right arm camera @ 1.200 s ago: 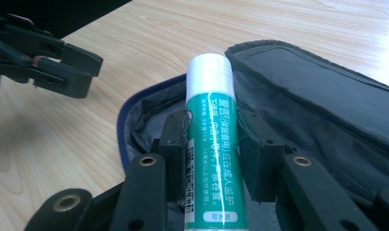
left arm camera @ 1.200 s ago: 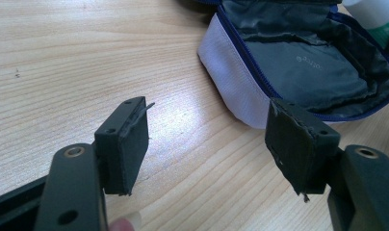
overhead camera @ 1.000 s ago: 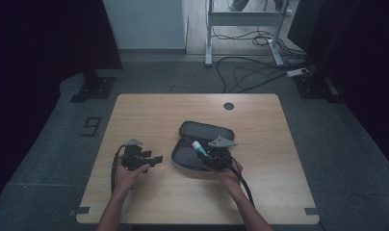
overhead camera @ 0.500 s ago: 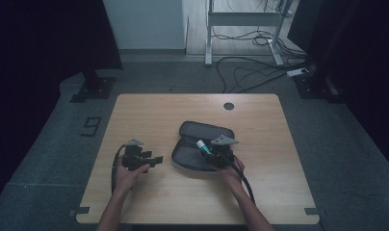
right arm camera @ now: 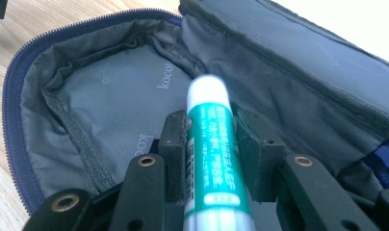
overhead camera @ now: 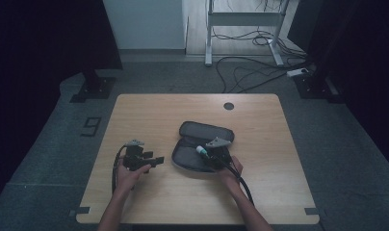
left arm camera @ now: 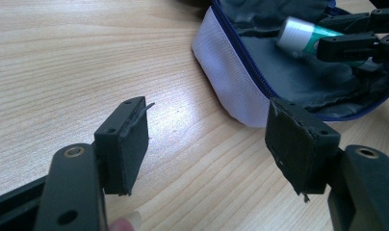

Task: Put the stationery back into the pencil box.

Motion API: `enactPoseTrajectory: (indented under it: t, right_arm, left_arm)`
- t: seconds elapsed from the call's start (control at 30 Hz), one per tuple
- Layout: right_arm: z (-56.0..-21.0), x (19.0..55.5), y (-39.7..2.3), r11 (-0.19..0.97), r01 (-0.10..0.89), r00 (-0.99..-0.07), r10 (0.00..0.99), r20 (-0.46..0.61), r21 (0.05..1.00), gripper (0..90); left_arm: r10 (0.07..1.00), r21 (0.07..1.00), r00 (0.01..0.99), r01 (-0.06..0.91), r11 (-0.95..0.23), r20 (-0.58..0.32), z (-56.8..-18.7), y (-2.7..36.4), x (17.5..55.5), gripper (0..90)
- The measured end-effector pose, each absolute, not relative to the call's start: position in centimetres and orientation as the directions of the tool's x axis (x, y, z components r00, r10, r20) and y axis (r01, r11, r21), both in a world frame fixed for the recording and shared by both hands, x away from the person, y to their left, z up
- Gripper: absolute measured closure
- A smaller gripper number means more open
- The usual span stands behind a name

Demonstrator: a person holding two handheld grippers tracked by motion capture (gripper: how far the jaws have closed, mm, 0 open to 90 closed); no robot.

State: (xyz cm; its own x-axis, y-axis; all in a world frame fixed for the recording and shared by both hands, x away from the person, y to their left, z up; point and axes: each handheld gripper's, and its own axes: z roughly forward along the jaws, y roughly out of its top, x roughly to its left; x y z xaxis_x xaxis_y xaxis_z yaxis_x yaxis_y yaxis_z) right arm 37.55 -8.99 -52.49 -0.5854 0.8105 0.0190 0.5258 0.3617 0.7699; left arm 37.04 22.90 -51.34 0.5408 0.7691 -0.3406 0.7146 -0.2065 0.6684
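Note:
A dark grey zip pouch (overhead camera: 202, 132) lies unzipped at the middle of the wooden table (overhead camera: 149, 115), its grey lining (right arm camera: 110, 96) facing up. My right gripper (overhead camera: 209, 155) hovers just over the near half of the pouch, shut on a green glue stick (right arm camera: 209, 125) whose white cap points into the lining. The stick (left arm camera: 303, 34) lies nearly level above the lining. To the left of the pouch my left gripper (overhead camera: 156, 160) rests low over the bare wood, jaws wide open with nothing between them (left arm camera: 209, 139), aimed at the pouch's pale edge (left arm camera: 231, 91).
A round cable hole (overhead camera: 228, 106) sits near the table's far edge. Bare wood stretches on the left and far side of the pouch. A black cable (overhead camera: 243, 185) trails from my right gripper toward the near edge. Beyond the table stand a metal frame (overhead camera: 240, 19) and floor cables.
My right gripper with the glue stick has shifted slightly to the right over the pouch. The left gripper has stayed where it was.

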Motion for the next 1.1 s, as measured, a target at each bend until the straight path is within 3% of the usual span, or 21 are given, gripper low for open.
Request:
enactPoseTrajectory:
  t: [0.27, 0.3, 0.4, 0.8, 1.1]
  right_arm:
    - [-52.5, 37.5, -8.9, 0.367, 0.529, -0.582, 0.813, 0.013, 0.765, 61.2]
    - [-52.3, 37.4, -8.9, 0.359, 0.525, -0.568, 0.823, 0.003, 0.772, 52.7]
    - [-52.0, 37.2, -8.9, 0.344, 0.524, -0.551, 0.834, 0.002, 0.779, 46.3]
    - [-50.6, 36.5, -10.0, 0.235, 0.509, -0.577, 0.807, 0.127, 0.828, 41.4]
    - [-50.0, 36.0, -10.8, 0.204, 0.495, -0.586, 0.796, 0.151, 0.845, 39.2]
  left_arm:
    - [0.769, 0.667, 0.542, 0.715, -0.209, -0.340, -51.4, 22.9, 37.1, 32.3]
    - [0.769, 0.668, 0.543, 0.714, -0.210, -0.338, -51.4, 22.9, 37.1, 32.2]
    - [0.769, 0.669, 0.542, 0.714, -0.209, -0.339, -51.4, 22.9, 37.1, 32.2]
    - [0.778, 0.672, 0.525, 0.717, -0.184, -0.346, -51.3, 23.4, 37.2, 32.3]
    - [0.776, 0.680, 0.527, 0.711, -0.179, -0.346, -50.9, 23.7, 37.0, 32.2]
